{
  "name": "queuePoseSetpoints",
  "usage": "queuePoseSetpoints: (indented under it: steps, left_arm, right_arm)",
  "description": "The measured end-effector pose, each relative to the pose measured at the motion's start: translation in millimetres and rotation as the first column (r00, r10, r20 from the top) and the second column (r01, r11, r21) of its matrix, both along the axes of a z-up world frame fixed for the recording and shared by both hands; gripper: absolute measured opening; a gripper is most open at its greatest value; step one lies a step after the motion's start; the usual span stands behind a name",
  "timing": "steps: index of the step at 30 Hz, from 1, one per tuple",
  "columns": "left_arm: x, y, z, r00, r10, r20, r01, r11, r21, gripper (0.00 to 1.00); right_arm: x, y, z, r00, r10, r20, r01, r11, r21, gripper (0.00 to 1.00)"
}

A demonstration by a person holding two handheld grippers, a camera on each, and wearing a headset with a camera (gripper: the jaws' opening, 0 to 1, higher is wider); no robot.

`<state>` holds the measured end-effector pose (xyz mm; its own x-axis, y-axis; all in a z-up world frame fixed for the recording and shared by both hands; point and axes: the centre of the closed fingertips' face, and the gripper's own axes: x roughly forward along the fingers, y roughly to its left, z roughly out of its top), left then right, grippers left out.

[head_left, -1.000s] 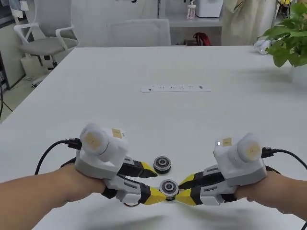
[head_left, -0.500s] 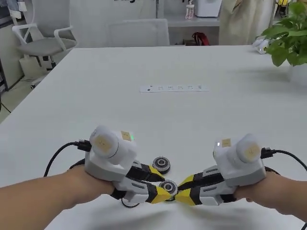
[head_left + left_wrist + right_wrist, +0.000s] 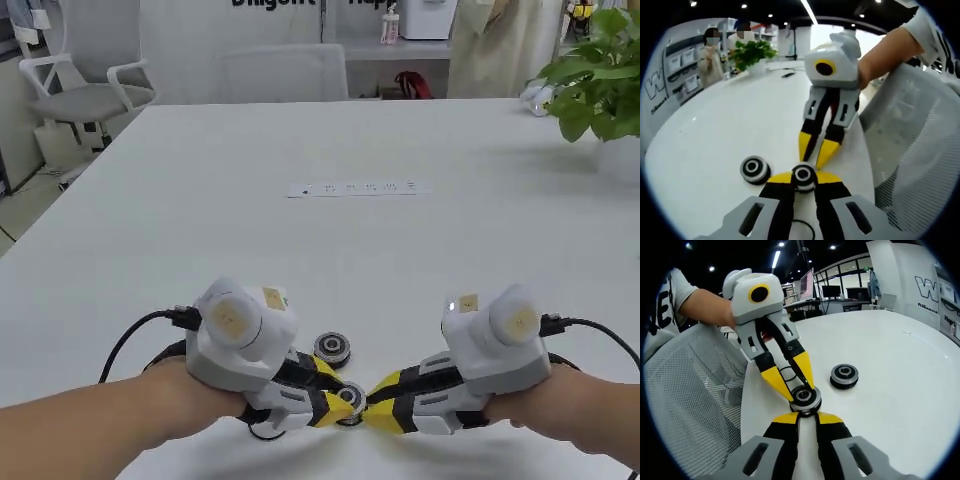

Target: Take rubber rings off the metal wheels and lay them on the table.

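Note:
A small metal wheel [image 3: 349,397] with a black rubber ring round its rim is held between both grippers near the table's front edge. My left gripper [image 3: 338,401] is shut on this wheel [image 3: 804,174], which sits between its yellow tips. My right gripper [image 3: 370,405] meets it from the other side, its jaws nearly together and pinching the black rim [image 3: 806,399]. A second ringed wheel [image 3: 331,348] lies flat just behind, also seen in the left gripper view [image 3: 755,169] and the right gripper view [image 3: 844,376]. A thin black loop [image 3: 802,228] lies under the left gripper.
A white power strip [image 3: 358,188] lies mid-table. A potted plant [image 3: 598,80] stands at the far right. Chairs [image 3: 90,90] stand beyond the far edge, and a mesh chair back [image 3: 920,150] is close behind the person. Two people stand far off by shelves.
My left gripper has moved right and inward and closed its jaws on the wheel. The right gripper has stayed at the wheel. The camera has tilted slightly.

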<state>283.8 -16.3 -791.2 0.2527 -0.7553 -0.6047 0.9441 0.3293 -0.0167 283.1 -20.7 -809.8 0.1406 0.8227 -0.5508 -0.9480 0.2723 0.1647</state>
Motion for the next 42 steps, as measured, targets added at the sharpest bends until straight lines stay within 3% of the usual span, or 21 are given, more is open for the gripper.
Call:
queuePoseSetpoints:
  steps: [3, 7, 11, 15, 18, 24, 31, 33, 37, 39, 40, 41, 42]
  left_arm:
    - [1.6, -0.9, 0.5, 1.0, -0.003, 0.029, 0.003, 1.0, 0.006, 0.14]
    - [1.8, 0.1, -0.8, 1.0, 0.013, 0.023, -0.013, 1.0, 0.005, 0.14]
    - [1.7, 0.4, -1.0, 0.999, 0.011, 0.035, -0.012, 1.0, 0.013, 0.14]
    - [2.3, 0.6, -1.3, 0.999, 0.01, 0.039, -0.011, 1.0, 0.017, 0.13]
    - [2.7, 0.7, -1.8, 0.999, 0.008, 0.043, -0.009, 1.0, 0.019, 0.13]
    - [3.0, 0.2, -1.8, 0.999, 0.006, 0.053, -0.007, 1.0, 0.027, 0.13]
    - [2.9, 0.1, -1.9, 0.999, 0.006, 0.053, -0.007, 1.0, 0.023, 0.13]
    - [3.1, 0.2, -2.1, 0.999, 0.007, 0.053, -0.008, 1.0, 0.025, 0.13]
    - [3.4, -0.1, -2.3, 0.999, 0.01, 0.05, -0.011, 1.0, 0.024, 0.12]
    - [3.6, -0.1, -2.4, 0.999, 0.011, 0.049, -0.012, 1.0, 0.022, 0.12]
    - [3.7, -0.2, -2.5, 0.999, 0.012, 0.046, -0.013, 1.0, 0.021, 0.12]
    - [3.9, -0.6, -2.6, 0.999, 0.013, 0.045, -0.014, 1.0, 0.02, 0.12]
    - [3.8, -0.7, -2.6, 0.999, 0.012, 0.046, -0.013, 1.0, 0.021, 0.12]
  right_arm:
    - [0.2, -0.2, -0.1, 1.0, -0.002, -0.002, 0.002, 1.0, 0.004, 0.09]
    - [-0.3, 0.2, -0.4, 1.0, -0.005, -0.008, 0.005, 1.0, 0.002, 0.09]
    - [0.9, -1.6, -1.9, 1.0, -0.015, -0.025, 0.015, 1.0, -0.002, 0.01]
    - [2.2, -1.8, -2.3, 0.999, -0.028, -0.035, 0.028, 1.0, 0.0, 0.0]
    - [4.2, -2.6, -2.3, 0.995, -0.067, -0.08, 0.069, 0.997, 0.02, 0.0]
    - [4.7, -2.7, -1.1, 0.989, -0.088, -0.122, 0.093, 0.995, 0.036, 0.0]
    - [5.6, -6.3, 1.8, 0.975, -0.123, -0.186, 0.138, 0.988, 0.068, 0.0]
    - [6.3, -6.6, 5.3, 0.964, -0.143, -0.224, 0.167, 0.982, 0.092, 0.0]
    - [10.0, -9.0, 5.9, 0.956, -0.165, -0.243, 0.195, 0.975, 0.107, 0.0]
    - [12.4, -8.0, 10.6, 0.946, -0.181, -0.27, 0.224, 0.965, 0.137, 0.0]
    - [14.5, -6.0, 16.3, 0.932, -0.194, -0.307, 0.253, 0.953, 0.166, 0.0]
    - [16.2, -9.7, 11.3, 0.938, -0.197, -0.286, 0.243, 0.961, 0.134, 0.0]
    - [15.4, -8.4, 11.8, 0.939, -0.192, -0.286, 0.24, 0.96, 0.143, 0.0]
